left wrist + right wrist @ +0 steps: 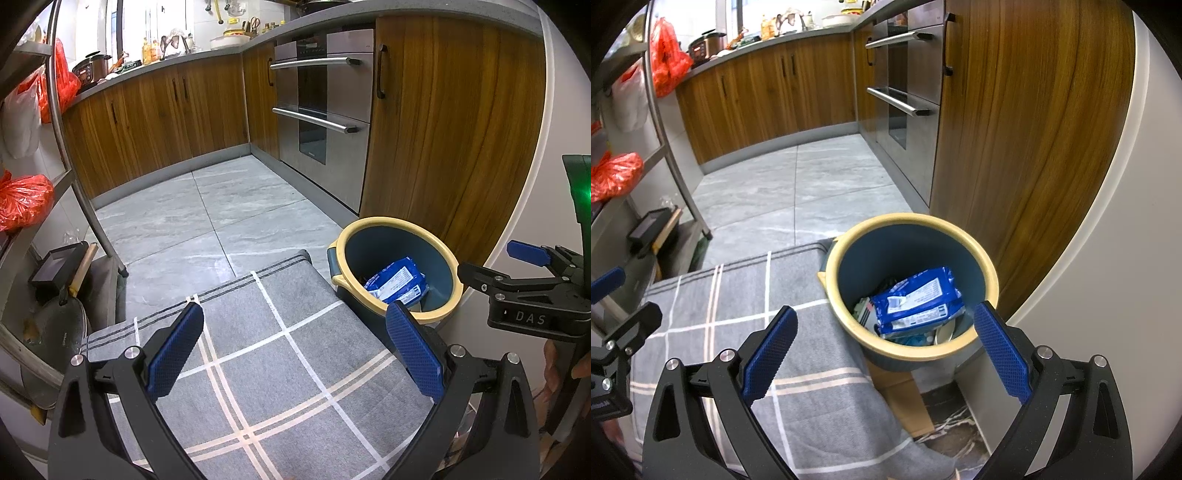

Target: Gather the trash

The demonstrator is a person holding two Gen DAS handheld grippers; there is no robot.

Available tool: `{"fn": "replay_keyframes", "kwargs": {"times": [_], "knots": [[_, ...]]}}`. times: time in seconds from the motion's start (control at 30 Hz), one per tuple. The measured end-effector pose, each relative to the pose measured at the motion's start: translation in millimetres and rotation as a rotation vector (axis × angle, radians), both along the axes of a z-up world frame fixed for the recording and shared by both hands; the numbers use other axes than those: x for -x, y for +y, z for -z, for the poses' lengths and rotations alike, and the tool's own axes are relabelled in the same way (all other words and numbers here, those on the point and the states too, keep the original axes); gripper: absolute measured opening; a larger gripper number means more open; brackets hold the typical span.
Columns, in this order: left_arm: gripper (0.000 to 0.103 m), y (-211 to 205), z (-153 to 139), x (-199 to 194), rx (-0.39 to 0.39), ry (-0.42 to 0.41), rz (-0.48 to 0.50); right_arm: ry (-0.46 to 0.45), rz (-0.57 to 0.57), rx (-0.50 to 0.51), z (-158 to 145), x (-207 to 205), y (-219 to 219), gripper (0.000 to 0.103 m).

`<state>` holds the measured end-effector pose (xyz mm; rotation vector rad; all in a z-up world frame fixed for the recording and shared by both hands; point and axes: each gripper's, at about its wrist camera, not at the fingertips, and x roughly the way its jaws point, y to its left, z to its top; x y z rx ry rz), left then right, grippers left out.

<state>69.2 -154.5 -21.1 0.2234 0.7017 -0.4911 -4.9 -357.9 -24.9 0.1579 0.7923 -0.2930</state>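
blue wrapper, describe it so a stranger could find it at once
Past the right edge of the grey checked cloth stands a blue bin with a yellow rim. The blue wrapper lies on top inside it, the only bright blue packet with white print.

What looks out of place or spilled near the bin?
Nothing stands out. The blue wrapper lies inside the bin, nothing is spilled on the checked cloth, and both grippers, left and right, are open and empty.

Blue wrapper [916, 301] hides trash beneath; bin [846, 317] base unseen.
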Motion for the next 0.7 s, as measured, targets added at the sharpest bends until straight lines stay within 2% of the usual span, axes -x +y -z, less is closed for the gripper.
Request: {"fn": "replay_keyframes", "kwargs": {"times": [0.7], "knots": [[0.097, 0.5, -1.8, 0.0, -0.001, -0.005, -0.005, 0.0, -0.001, 0.001, -0.1, 0.0, -1.3, 0.096]]}}
